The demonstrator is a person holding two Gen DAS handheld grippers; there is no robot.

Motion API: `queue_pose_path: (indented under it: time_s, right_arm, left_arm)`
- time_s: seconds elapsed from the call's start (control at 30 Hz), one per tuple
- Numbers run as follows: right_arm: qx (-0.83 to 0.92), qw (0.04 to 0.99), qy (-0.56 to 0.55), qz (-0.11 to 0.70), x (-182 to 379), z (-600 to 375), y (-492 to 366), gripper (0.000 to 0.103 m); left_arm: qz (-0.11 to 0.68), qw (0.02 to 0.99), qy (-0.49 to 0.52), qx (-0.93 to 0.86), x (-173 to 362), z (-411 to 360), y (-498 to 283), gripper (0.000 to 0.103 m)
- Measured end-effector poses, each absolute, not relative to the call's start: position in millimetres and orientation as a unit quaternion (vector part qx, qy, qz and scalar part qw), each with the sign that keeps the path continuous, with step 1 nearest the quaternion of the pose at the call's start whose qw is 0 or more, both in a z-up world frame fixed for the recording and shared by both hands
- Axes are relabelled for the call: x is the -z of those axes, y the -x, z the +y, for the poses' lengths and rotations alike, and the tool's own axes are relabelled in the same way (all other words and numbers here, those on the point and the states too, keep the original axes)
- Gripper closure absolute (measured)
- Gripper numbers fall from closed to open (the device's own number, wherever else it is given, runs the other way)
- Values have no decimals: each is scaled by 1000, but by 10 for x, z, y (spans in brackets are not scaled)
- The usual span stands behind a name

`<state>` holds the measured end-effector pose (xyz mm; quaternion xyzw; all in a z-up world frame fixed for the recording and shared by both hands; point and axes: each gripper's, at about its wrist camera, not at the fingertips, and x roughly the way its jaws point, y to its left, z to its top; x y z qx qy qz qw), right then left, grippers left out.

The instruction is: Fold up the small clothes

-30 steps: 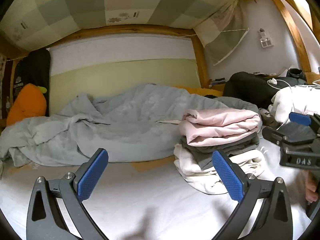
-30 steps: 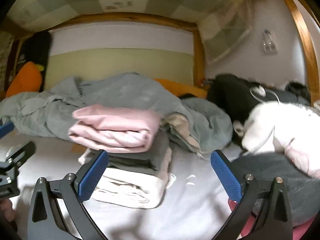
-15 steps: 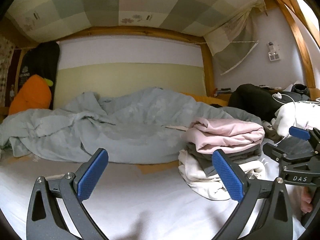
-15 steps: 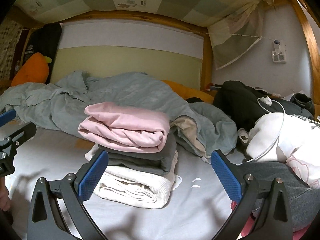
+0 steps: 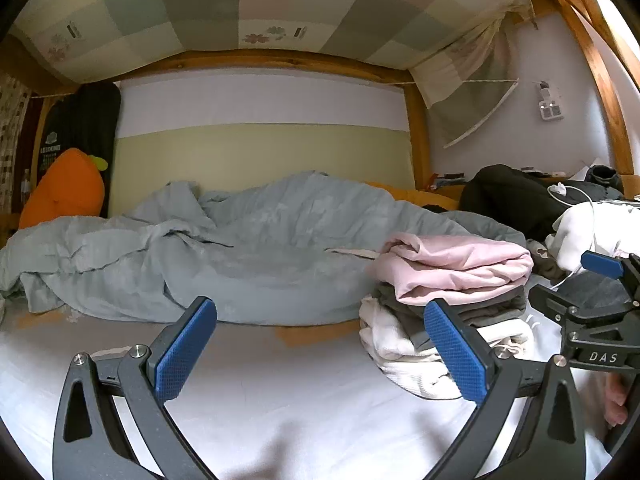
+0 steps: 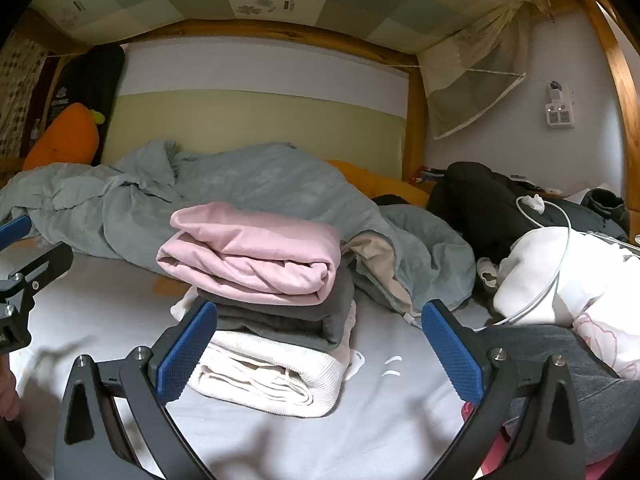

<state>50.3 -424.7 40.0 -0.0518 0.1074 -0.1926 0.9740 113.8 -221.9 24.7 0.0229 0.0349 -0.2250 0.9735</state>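
A stack of folded clothes sits on the white bed sheet (image 6: pixel 380 420): a pink garment (image 6: pixel 256 252) on top, a dark grey one (image 6: pixel 288 320) under it, a white knit one (image 6: pixel 272 376) at the bottom. The stack also shows in the left wrist view (image 5: pixel 452 268), to the right. My left gripper (image 5: pixel 320 352) is open and empty above the bare sheet (image 5: pixel 280 392), left of the stack. My right gripper (image 6: pixel 316 352) is open and empty, just in front of the stack.
A crumpled grey-blue duvet (image 5: pixel 240 248) lies across the back of the bed. An orange carrot plush (image 5: pixel 64 188) stands at the far left. Black clothing (image 6: pixel 480 200), a white garment (image 6: pixel 568 276) with a charging cable and grey jeans (image 6: pixel 560 356) lie to the right.
Both grippers have pulled back and tilted up from the stack, so more of the canopy shows. The stack has not moved. Both grippers stay open.
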Motion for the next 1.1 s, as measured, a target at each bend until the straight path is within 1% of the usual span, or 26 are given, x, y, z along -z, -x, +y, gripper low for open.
queue_pose_path:
  time_s: [0.9, 1.1]
  right_arm:
    - [193, 973, 53, 114, -402, -4251, -524, 1]
    - [192, 973, 54, 117, -386, -4262, -542, 1]
  left_arm:
    - [31, 975, -44, 217, -225, -2307, -1130, 0]
    - [22, 976, -64, 207, -213, -2376, -1082, 0]
